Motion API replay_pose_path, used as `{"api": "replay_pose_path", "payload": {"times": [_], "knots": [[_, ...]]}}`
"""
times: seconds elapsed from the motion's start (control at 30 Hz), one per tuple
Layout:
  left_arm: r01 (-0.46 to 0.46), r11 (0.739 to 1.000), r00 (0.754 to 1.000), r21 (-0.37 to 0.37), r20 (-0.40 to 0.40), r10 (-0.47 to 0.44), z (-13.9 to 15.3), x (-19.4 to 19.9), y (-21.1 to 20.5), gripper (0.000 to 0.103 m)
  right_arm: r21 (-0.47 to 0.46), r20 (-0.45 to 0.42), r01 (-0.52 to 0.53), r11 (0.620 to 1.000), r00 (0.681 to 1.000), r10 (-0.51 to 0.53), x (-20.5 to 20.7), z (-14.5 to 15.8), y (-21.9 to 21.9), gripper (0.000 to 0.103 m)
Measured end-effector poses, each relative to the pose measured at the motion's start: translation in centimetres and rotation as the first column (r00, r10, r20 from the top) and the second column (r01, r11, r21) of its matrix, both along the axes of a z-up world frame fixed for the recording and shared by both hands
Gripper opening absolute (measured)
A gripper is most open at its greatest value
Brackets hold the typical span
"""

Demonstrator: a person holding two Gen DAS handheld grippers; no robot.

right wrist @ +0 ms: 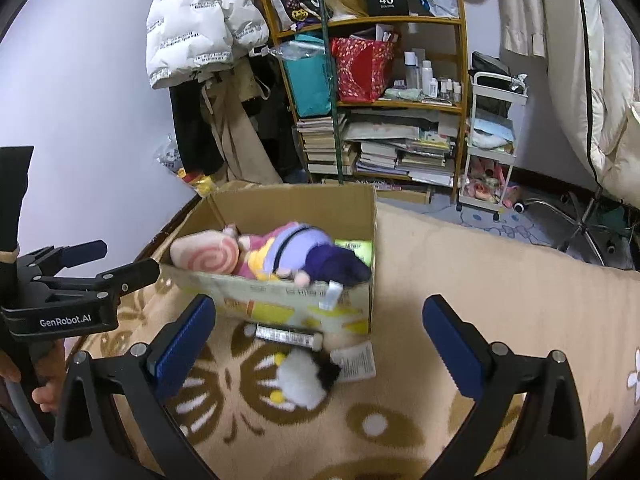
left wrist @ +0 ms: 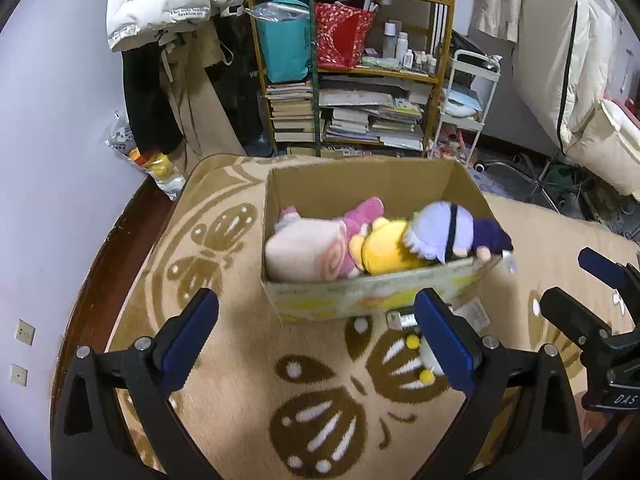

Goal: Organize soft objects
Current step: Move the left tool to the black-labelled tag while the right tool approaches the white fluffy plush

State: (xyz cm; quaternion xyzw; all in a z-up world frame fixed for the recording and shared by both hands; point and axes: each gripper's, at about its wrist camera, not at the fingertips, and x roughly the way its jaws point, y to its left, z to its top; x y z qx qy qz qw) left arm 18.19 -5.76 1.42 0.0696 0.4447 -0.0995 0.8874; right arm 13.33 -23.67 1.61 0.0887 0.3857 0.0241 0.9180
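An open cardboard box (left wrist: 372,300) (right wrist: 280,304) stands on a beige patterned blanket. It holds a pink swirl roll plush (left wrist: 304,254) (right wrist: 206,256), a yellow plush (left wrist: 386,250), a pink plush (left wrist: 366,210) and a lilac-and-purple doll (left wrist: 456,232) (right wrist: 320,256) that lies over the front rim. A small white-and-black plush (right wrist: 306,376) (left wrist: 430,354) lies on the blanket in front of the box, with a paper tag (right wrist: 356,360). My left gripper (left wrist: 316,340) is open and empty before the box. My right gripper (right wrist: 320,348) is open and empty above the small plush.
A wooden bookshelf (left wrist: 352,80) with books and bags stands behind the box. Coats hang at the left wall. A white trolley (right wrist: 492,140) and a chair base (right wrist: 580,220) are at the right. A small flat packet (right wrist: 286,334) lies against the box front.
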Motion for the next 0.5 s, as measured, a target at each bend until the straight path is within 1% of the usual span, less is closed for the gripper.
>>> {"api": "replay_pose_path", "payload": {"times": [0.07, 0.2, 0.33, 0.5], "knots": [[-0.010, 1.000, 1.000, 0.001, -0.015, 0.010, -0.6, -0.3, 0.0, 0.097, -0.004, -0.014, 0.000, 1.000, 1.000, 0.000, -0.3, -0.5, 0.1, 0.103], [-0.031, 0.999, 0.998, -0.026, -0.053, 0.029, -2.0, -0.7, 0.5, 0.097, -0.002, -0.053, 0.005, 1.000, 0.999, -0.006, -1.0, -1.6, 0.2, 0.103], [-0.043, 0.999, 0.996, -0.032, -0.078, 0.041, -3.2, -0.7, 0.7, 0.097, -0.005, -0.086, 0.000, 1.000, 0.996, 0.000, -1.5, -3.1, 0.6, 0.103], [-0.037, 0.998, 0.992, -0.057, -0.119, 0.030, -4.7, -0.3, 0.6, 0.097, -0.008, -0.118, 0.003, 1.000, 0.993, -0.004, -1.6, -4.7, 0.8, 0.103]]}}
